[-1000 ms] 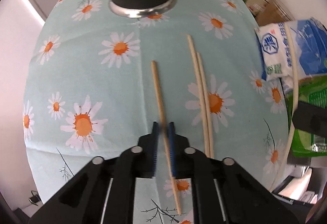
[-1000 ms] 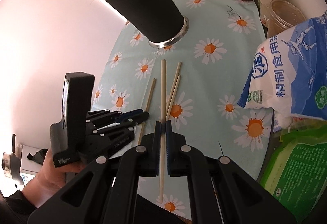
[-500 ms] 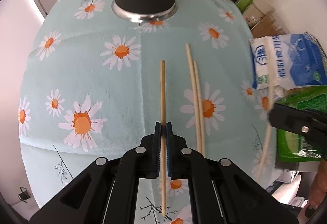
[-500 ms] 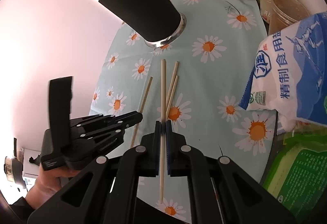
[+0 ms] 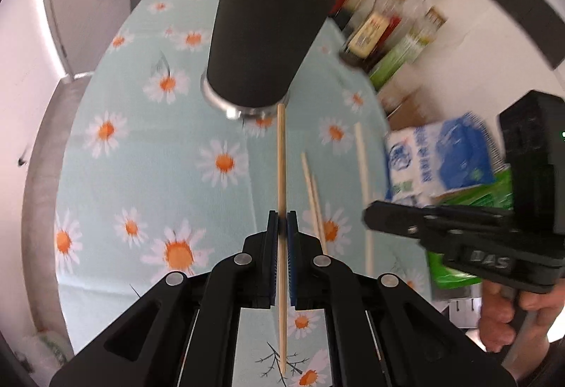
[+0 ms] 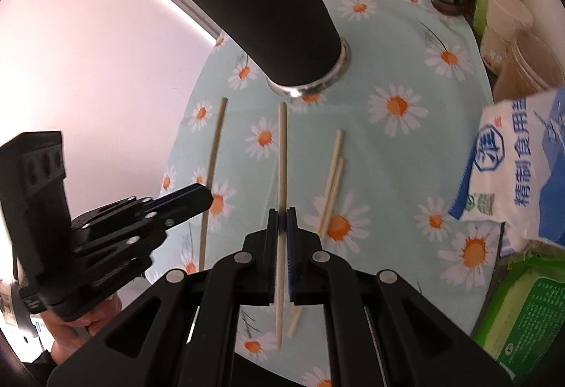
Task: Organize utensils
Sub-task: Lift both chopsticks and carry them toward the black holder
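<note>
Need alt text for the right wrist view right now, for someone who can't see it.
The right gripper is shut on a chopstick that points toward a black cup on a daisy tablecloth. Two more chopsticks lie to its right, and the left gripper holds another at lower left.
</note>
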`<state>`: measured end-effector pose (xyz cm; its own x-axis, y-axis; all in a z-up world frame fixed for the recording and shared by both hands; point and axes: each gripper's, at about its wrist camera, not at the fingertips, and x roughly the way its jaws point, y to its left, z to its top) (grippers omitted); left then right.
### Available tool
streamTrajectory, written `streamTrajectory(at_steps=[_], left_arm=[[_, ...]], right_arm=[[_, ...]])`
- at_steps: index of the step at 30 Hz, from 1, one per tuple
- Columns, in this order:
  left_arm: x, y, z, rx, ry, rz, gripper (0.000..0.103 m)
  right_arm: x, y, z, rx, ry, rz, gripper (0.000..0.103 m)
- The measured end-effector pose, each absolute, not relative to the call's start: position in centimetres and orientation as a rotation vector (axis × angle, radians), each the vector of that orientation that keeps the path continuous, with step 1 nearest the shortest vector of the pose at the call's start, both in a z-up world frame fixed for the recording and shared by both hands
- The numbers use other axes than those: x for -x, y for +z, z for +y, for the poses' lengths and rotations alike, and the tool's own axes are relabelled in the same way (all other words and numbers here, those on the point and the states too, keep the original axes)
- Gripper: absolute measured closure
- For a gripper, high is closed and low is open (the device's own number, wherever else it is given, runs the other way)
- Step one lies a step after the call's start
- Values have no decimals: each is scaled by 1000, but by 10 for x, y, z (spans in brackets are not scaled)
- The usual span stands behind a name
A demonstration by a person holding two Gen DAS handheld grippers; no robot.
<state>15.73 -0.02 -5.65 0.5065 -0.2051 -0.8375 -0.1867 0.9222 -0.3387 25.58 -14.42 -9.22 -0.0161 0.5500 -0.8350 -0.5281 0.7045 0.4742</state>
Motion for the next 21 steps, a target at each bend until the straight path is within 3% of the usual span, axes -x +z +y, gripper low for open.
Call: streamTrajectory(at_steps=[21], left_arm=[[-178,35,59,363,-214,693,99]], right_arm=[[-272,-17,-91,-106,863,1044,97]])
